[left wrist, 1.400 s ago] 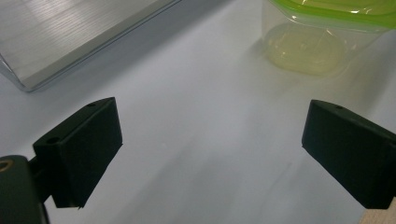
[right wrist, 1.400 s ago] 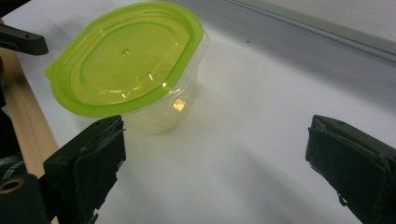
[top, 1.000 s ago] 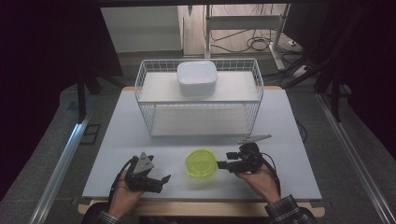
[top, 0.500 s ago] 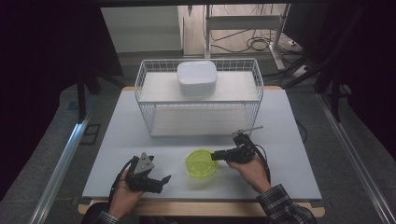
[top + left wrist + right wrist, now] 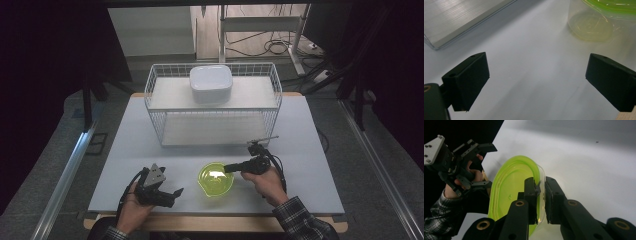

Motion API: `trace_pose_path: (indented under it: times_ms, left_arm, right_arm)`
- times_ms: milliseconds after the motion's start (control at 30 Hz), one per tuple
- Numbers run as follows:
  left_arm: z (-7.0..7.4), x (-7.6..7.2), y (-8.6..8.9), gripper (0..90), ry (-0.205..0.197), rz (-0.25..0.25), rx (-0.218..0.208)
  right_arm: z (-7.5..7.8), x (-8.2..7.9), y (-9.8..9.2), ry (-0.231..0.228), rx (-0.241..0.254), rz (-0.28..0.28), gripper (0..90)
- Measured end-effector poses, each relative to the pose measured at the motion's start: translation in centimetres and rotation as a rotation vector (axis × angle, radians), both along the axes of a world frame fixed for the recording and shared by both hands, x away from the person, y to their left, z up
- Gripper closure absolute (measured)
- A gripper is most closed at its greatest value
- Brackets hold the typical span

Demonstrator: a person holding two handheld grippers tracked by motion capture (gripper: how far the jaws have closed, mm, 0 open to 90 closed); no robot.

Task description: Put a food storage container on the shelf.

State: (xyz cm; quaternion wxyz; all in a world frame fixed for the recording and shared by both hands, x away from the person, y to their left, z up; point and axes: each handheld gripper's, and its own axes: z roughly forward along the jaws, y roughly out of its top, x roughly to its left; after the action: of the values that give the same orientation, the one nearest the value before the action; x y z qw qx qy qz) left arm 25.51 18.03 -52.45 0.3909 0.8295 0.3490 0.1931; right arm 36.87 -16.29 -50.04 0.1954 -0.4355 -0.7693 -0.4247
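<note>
Your left gripper (image 5: pixel 176 192) rested low on the table (image 5: pixel 125 150), to the left of the green bowl (image 5: pixel 216 179) and apart from it. Its jaws stood wide with nothing between them; in the left gripper view the bowl sat beyond the right-hand jaw, untouched.

The bowl stood near the front edge of the table, in front of the wire basket (image 5: pixel 212 107) and well apart from it. A white container (image 5: pixel 210 84) sat on the basket's top shelf.

Your right gripper (image 5: pixel 228 169) had just been closing and stood narrow on the bowl's right rim. In the right gripper view one pad (image 5: pixel 530 192) was inside the wall and the other outside, pressing on it.

In my judgement the step in hand was securing this rim grip for a lift. The bite was thin and on one side only, so the bowl would likely tip. Seat the pads deeper over the rim, keep the wrist level, and raise slowly. Hold the left gripper clear of the bowl.
</note>
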Motion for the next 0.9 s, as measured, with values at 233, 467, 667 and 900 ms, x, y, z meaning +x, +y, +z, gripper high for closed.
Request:
trace_pose_path:
  times_ms: [233,467,667,900]
  left_arm:
    - [0.0,0.0,0.0,4.7,0.0,0.0,0.0]
    - [0.0,0.0,0.0,4.6,-0.002,0.005,-0.004]
    - [0.1,0.0,0.2,4.6,-0.005,0.01,-0.014]
    - [0.1,0.1,0.2,4.6,-0.005,0.01,-0.015]
  right_arm:
    - [0.2,-0.1,-0.3,0.007,0.026,-0.01,81.4]
    - [1.6,-0.2,-0.9,-0.023,0.081,-0.037,81.5]
    - [3.8,0.0,-1.4,-0.055,0.127,-0.051,81.4]
    - [6.3,0.5,-1.8,-0.081,0.166,-0.064,81.4]
